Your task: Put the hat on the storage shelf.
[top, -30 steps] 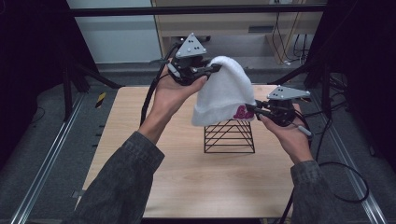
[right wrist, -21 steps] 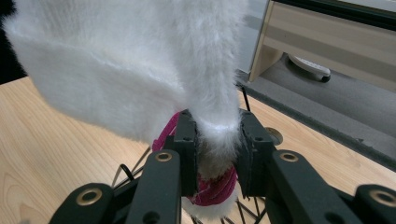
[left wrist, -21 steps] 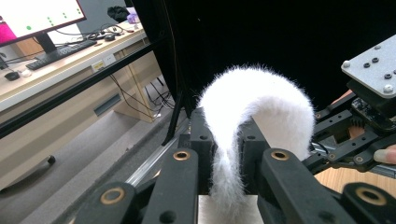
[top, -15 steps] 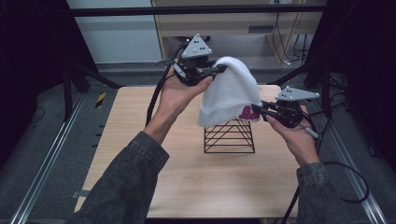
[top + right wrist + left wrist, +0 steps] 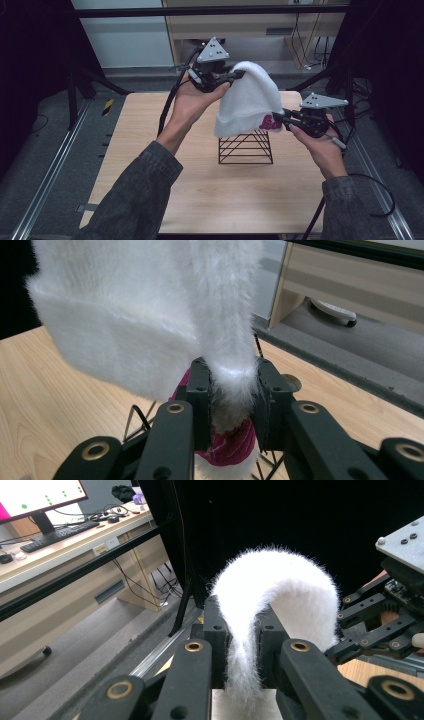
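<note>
White fluffy hat (image 5: 248,102) hangs above the desk (image 5: 150,150), stretched between both tools: the left tool (image 5: 235,76) clamps its top, the right tool (image 5: 281,119) its rim by a pink patch, and it hides the wire rack's (image 5: 246,148) top

A fluffy white knit hat (image 5: 248,102) with a magenta patch (image 5: 270,122) at its folded brim hangs stretched in mid-air above a black wire rack (image 5: 246,147) on the wooden table, crown raised at left, brim edge lower at right.
</note>
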